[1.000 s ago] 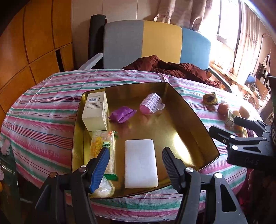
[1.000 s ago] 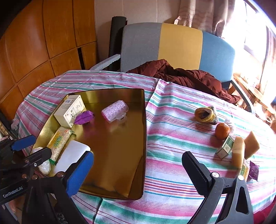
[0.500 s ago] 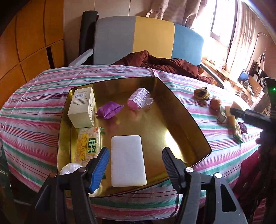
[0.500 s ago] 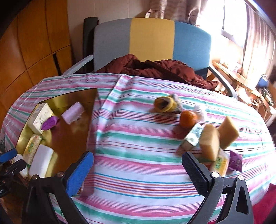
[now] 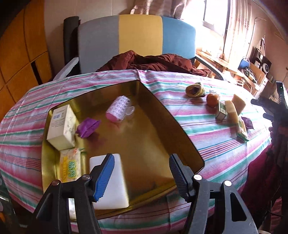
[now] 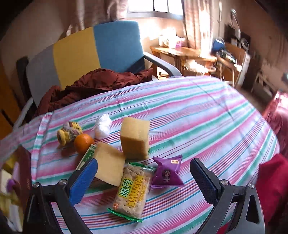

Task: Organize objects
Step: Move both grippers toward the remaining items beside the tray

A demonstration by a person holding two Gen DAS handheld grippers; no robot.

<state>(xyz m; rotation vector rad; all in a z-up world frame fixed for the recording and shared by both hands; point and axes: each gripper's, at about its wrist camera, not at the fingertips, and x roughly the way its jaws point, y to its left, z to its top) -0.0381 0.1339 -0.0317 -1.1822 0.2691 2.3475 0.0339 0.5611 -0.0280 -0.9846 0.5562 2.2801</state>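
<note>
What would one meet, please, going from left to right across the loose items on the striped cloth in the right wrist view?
Yellow knitted bundle → orange → white bag → cracker packet → purple snack packet.

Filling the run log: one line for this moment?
left gripper: open, over gold tray | right gripper: open, above cracker packet | nothing held

Bright window (image 6: 158,8) glare, fisheye edge warping, right view motion-blurred.

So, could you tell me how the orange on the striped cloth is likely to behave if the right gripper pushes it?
The orange is round, so it would probably roll. The green box beside it may stop it. Its skin looks smooth, possibly slippery against the right gripper.
</note>
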